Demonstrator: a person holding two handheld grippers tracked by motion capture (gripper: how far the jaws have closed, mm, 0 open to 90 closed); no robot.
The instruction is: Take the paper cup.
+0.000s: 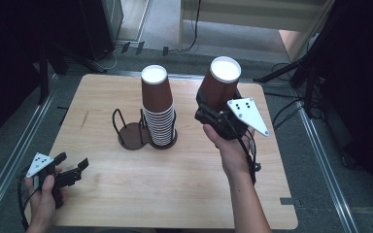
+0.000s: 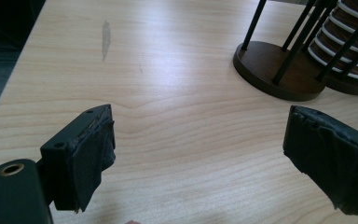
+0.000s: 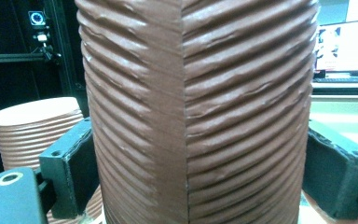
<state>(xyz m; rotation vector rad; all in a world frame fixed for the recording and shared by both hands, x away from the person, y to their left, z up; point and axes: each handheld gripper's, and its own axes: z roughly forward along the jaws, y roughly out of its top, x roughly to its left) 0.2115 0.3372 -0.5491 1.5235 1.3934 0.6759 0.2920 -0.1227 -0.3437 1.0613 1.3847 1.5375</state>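
While the right claw [image 1: 212, 108] clamps an inverted ribbed brown paper cup [image 1: 219, 85], base up, the left claw [image 1: 73, 168] gapes empty over the desk [image 1: 184, 189].

Cup stack [image 1: 157, 104] sits mid-counter [image 1: 126, 184], in the rack [image 1: 132, 131], w/ the rack's empty ring just left of it. Right of stack, raised above counter: single cup [image 1: 219, 87] in right hand-held gripper [image 1: 209, 104]. Left hand-held gripper [image 1: 73, 167] well apart, front-left of stack, near counter's edge.
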